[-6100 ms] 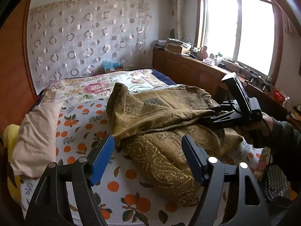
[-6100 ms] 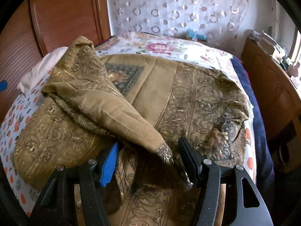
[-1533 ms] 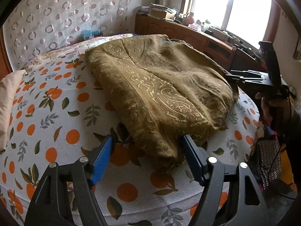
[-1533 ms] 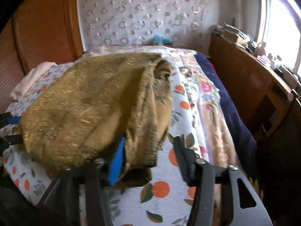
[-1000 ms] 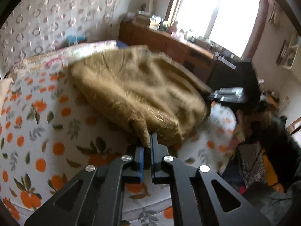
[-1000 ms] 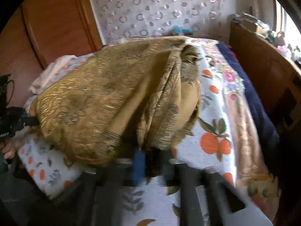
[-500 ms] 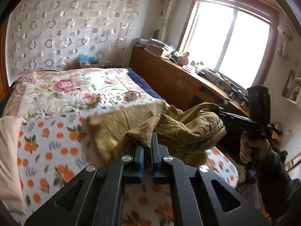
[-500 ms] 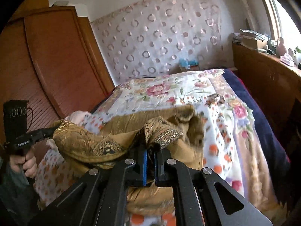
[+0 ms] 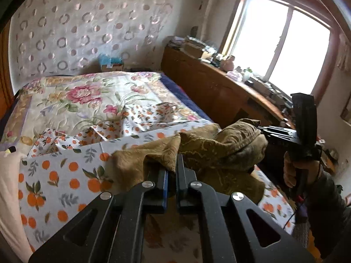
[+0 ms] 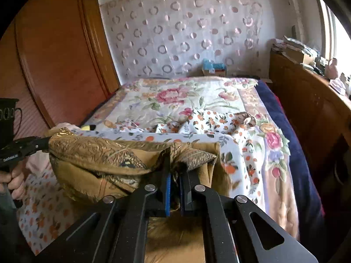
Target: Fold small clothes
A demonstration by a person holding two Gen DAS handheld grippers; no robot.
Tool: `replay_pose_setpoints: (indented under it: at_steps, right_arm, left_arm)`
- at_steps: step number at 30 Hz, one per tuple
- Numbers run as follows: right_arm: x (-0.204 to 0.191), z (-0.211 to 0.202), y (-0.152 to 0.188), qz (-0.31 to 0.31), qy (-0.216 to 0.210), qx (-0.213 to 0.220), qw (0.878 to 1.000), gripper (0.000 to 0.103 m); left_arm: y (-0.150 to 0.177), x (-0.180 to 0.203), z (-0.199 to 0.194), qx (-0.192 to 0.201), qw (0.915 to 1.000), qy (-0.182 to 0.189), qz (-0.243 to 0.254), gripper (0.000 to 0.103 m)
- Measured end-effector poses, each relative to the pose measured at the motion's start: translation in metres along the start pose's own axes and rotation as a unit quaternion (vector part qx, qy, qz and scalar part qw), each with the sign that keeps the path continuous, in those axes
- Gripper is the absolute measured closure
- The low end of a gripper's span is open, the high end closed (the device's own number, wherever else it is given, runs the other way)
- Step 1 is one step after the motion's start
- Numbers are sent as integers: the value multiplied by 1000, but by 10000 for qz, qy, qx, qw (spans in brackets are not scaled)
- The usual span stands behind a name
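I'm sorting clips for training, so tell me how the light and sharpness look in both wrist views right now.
Left wrist view: the window is blown out to white, the dresser clutter beside it soft; the left tool and gold cloth are sharp. Right wrist view: even light, glare only at the right edge; the bedspread is clear, and fisheye bends the wooden wardrobe.

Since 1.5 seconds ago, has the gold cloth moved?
Yes. The cloth lay flat on the bed; now both grippers hold it up at the near edge, off the sheet.
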State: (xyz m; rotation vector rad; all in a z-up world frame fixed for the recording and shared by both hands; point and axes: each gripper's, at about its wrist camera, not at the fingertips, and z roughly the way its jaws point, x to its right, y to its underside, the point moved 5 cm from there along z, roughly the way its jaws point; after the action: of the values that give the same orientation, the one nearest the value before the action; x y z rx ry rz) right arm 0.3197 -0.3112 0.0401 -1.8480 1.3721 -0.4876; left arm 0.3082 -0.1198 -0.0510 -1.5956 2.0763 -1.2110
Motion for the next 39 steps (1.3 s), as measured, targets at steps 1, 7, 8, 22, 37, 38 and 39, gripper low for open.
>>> replay_pose_setpoints:
  at_steps: [1,7,8,22,37,38,39]
  right_arm:
    - [1,9,-3,54,-42,-171,9998,94]
    - [4,-15,-5,-160,463,-38,9988,39]
    - [1,-23,-2,-251,626,-28,9977,39]
    - [-104,-56,94,-924,-86,-620,9938,42]
    - [-151,-37,126,-1665,153,-1249,9780,99]
    - [-146,-41,125,-1661,130,-1265,9779,99]
    - [-144,-43,121,-1665,125,-1203,9786,99]
  left_arm:
    - [-1,-4,7,-61,10000,-40,-36,97]
    - [-4,-36,51,-499,9981,-324,-180,97]
    - [-4,-37,53,-521,9979,-344,-177,97]
    - [-11,-29,29,-344,9990,-195,198,51]
    - [6,-28,-12,-104,9991,-196,355,26]
    - [7,-27,-12,-104,9991,-193,350,26]
    - [7,-26,-12,-108,9991,-196,354,26]
